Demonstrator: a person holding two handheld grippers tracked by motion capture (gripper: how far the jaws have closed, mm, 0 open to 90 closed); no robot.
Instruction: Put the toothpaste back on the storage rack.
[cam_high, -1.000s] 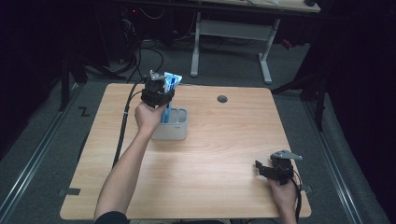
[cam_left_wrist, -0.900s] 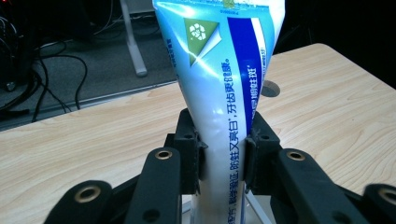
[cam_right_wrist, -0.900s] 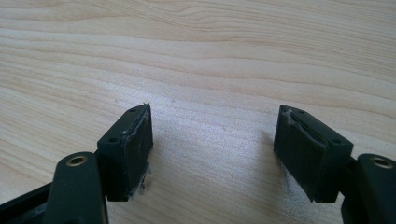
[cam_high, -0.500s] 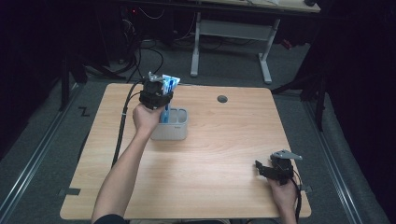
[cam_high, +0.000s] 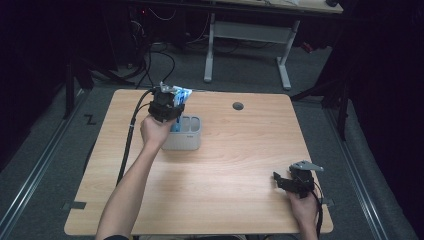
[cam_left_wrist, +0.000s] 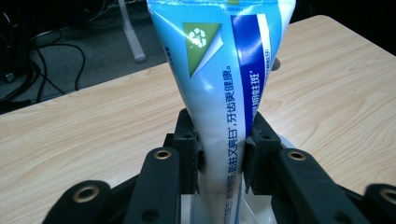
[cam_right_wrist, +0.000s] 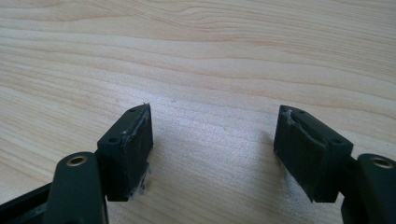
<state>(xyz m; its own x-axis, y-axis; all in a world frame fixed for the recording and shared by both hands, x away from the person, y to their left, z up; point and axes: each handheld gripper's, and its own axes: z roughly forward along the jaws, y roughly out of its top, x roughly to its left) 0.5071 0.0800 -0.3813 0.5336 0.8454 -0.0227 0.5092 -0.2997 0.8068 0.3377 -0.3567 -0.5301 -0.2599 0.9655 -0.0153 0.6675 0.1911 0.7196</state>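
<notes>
Left gripper (cam_left_wrist: 219, 156): clamped on toothpaste tube (cam_left_wrist: 224, 88), pads low on its body; tube upright so it can drop straight into grey holder (cam_high: 186, 141) below
Right gripper (cam_right_wrist: 212, 149): jaws apart, empty; parked on wooden table (cam_high: 240, 150), well apart from holder

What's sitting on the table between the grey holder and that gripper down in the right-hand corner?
Nothing: in the high view, bare wooden table stretches from the grey holder to the right gripper, whose jaws stand open and empty.

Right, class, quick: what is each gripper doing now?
Left gripper: shut on the toothpaste tube.
Right gripper: open, holding nothing.
</notes>
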